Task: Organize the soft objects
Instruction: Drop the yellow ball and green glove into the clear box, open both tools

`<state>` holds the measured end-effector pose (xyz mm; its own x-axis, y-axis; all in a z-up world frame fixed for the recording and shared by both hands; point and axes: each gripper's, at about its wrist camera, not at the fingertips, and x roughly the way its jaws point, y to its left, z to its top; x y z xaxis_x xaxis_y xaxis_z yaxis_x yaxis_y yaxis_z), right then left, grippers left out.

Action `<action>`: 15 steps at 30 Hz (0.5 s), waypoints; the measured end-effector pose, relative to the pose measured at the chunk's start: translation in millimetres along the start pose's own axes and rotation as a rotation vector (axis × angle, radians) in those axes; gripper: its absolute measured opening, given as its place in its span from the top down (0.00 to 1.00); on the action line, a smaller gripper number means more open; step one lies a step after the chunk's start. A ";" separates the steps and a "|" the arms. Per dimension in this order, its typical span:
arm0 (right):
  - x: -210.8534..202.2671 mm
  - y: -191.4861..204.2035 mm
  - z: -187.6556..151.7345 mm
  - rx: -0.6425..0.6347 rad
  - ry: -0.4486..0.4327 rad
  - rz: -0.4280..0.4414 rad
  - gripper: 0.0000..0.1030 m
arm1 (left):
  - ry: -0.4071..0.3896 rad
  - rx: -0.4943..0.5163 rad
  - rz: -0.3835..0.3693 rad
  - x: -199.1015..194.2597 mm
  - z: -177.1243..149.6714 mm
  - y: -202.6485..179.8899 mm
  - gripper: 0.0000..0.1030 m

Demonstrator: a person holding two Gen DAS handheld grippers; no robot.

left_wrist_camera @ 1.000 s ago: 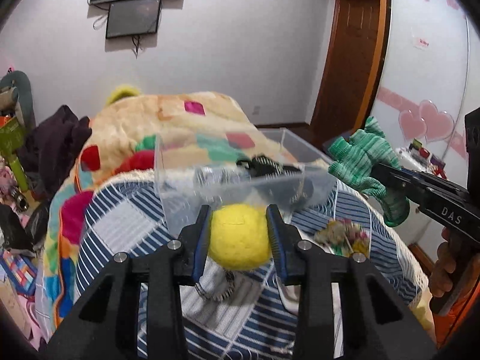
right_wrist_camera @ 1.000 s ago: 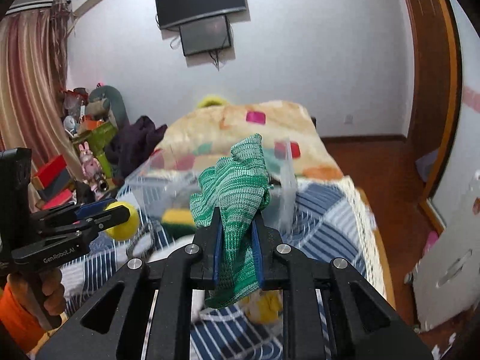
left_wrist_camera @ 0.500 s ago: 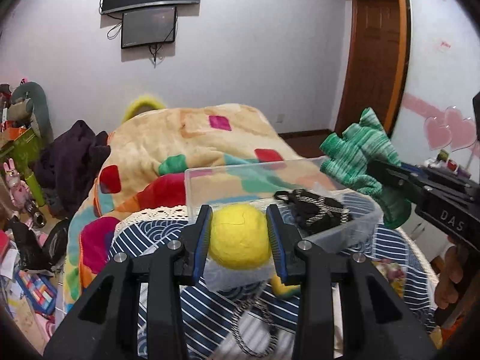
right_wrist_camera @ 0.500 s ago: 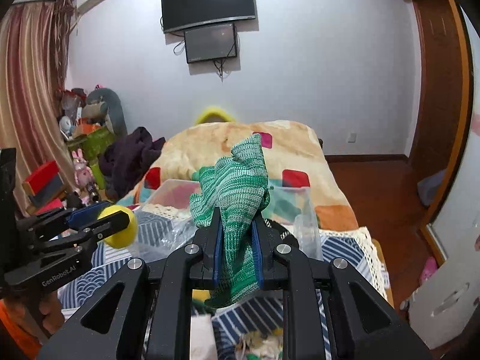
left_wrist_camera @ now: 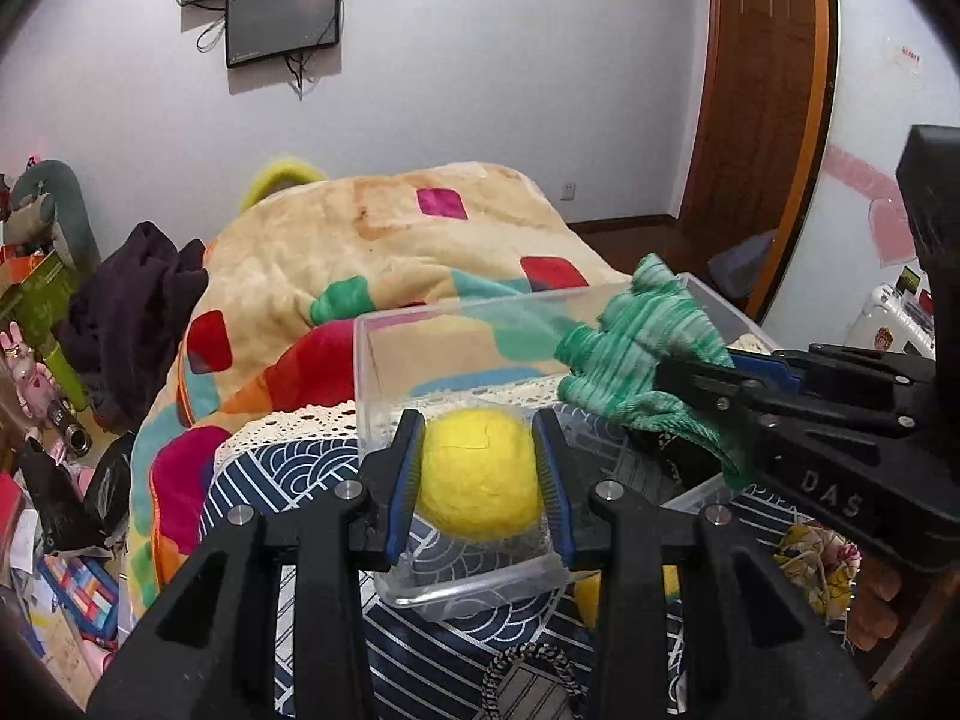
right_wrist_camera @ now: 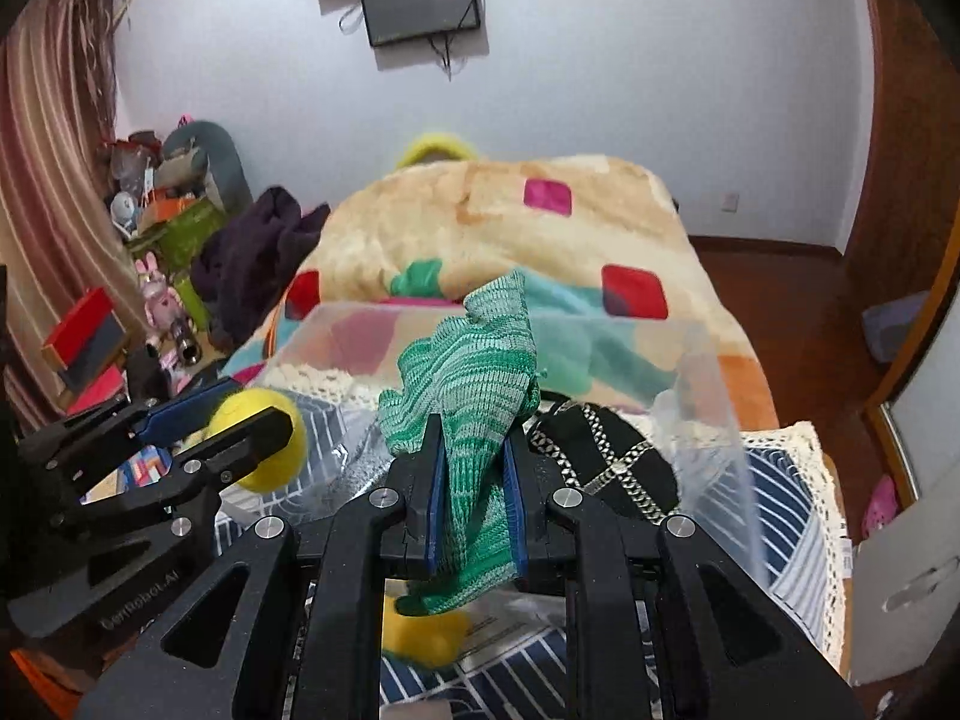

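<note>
Left gripper (left_wrist_camera: 479, 474) has its jaws clamped on a yellow felt ball (left_wrist_camera: 478, 473), one blue pad on each side. The ball hangs at the near left corner of a clear plastic bin (left_wrist_camera: 420, 354); whether it is over the rim or just short of it cannot be told. From the right wrist view the same ball (right_wrist_camera: 264, 441) sits left of the bin's near wall.

Right gripper (right_wrist_camera: 474, 492) has its jaws narrow, pinched on a green knit glove (right_wrist_camera: 474, 384). The glove's fingers stand up above the pads and its cuff droops below them. In the left wrist view the glove (left_wrist_camera: 636, 354) is held over the right half of the bin, above the rim.

The bin (right_wrist_camera: 708, 396) rests on a bed with a navy and white patterned cover (left_wrist_camera: 288, 480), lace-edged. Inside the bin at the right lies a black item with a silver chain (right_wrist_camera: 606, 462).

A second yellow ball (right_wrist_camera: 420, 630) lies on the cover near the bin, under the glove's cuff. A floral scrunchie (left_wrist_camera: 822, 564) lies on the cover at the near right. A black-and-white braided cord (left_wrist_camera: 528, 666) lies near the bottom edge.

Far side: a patchwork fleece blanket (left_wrist_camera: 420, 240) heaped on the bed, and a wall screen (left_wrist_camera: 282, 18) above it.
</note>
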<state>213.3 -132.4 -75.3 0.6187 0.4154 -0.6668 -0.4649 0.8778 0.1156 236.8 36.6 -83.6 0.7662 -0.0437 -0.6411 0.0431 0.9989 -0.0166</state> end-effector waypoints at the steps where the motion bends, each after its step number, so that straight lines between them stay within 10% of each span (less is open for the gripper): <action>1: 2.4 0.6 0.0 -0.006 0.011 -0.004 0.85 | 0.009 0.005 -0.001 2.8 -0.6 -0.7 0.65; 15: 13.0 -1.6 -3.0 -0.020 0.088 0.009 0.73 | 0.049 -0.008 -0.012 13.8 -7.1 0.2 0.61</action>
<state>220.2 -129.1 -86.4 0.5566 0.3997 -0.7283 -0.4829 0.8690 0.1079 242.8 36.3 -97.9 0.7335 -0.0548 -0.6775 0.0466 0.9985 -0.0303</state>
